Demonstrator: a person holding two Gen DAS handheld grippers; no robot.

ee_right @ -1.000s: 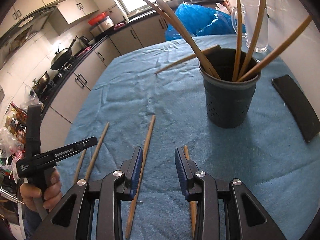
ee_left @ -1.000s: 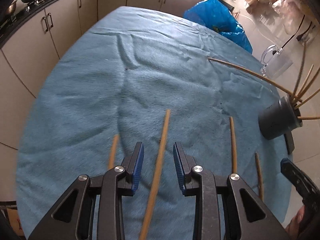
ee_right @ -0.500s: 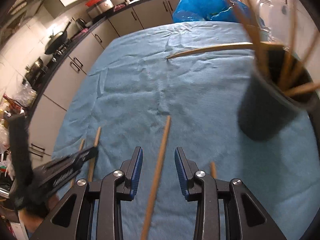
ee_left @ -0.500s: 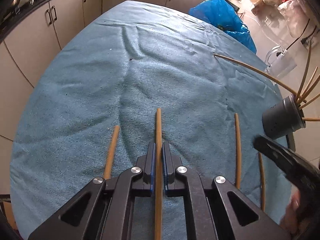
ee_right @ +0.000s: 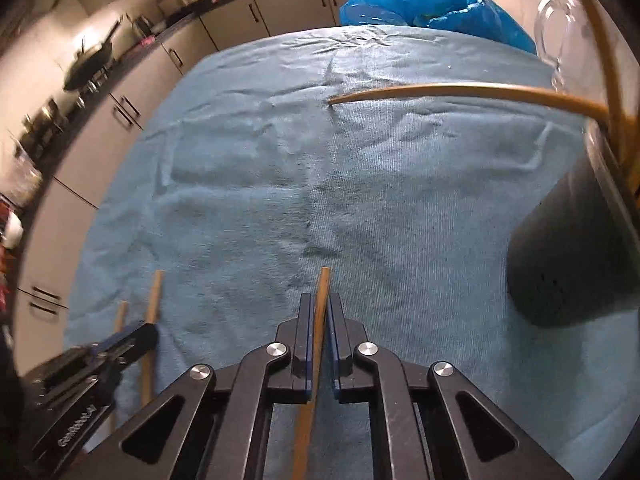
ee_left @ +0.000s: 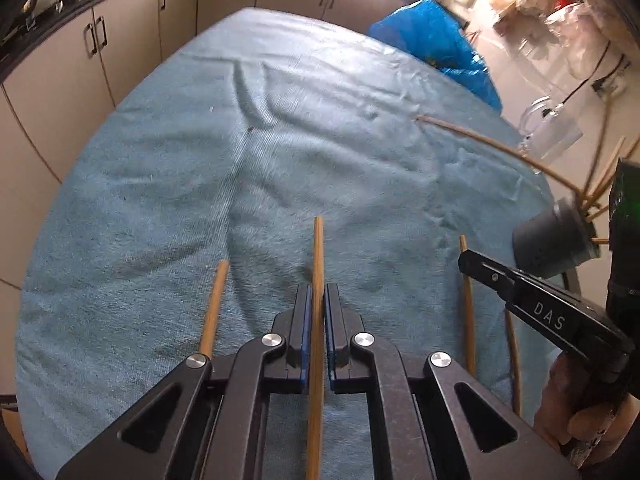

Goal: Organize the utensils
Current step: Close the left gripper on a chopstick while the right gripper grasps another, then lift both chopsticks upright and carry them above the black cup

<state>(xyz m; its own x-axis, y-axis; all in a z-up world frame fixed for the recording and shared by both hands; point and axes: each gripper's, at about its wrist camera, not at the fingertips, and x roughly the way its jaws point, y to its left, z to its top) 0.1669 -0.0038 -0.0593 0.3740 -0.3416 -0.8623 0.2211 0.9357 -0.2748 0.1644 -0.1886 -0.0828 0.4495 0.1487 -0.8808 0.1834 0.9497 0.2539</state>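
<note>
Fingers of both grippers are closed on chopsticks: the left gripper (ee_left: 317, 300) pinches one chopstick (ee_left: 318, 252) and the right gripper (ee_right: 319, 312) another (ee_right: 323, 286), both low over the blue cloth (ee_left: 160, 184). This looks like the pick-up step, and next each stick likely needs lifting, tipping upright and dropping into the dark holder (ee_right: 568, 256) at the right, clear of the sticks already fanned out of it. Both gripped sticks run out of view below, the holder is cut off and blurred, and whether either stick has left the cloth is unclear.

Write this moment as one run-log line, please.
left gripper: shut on chopstick | right gripper: shut on another chopstick | holder: waiting
</note>
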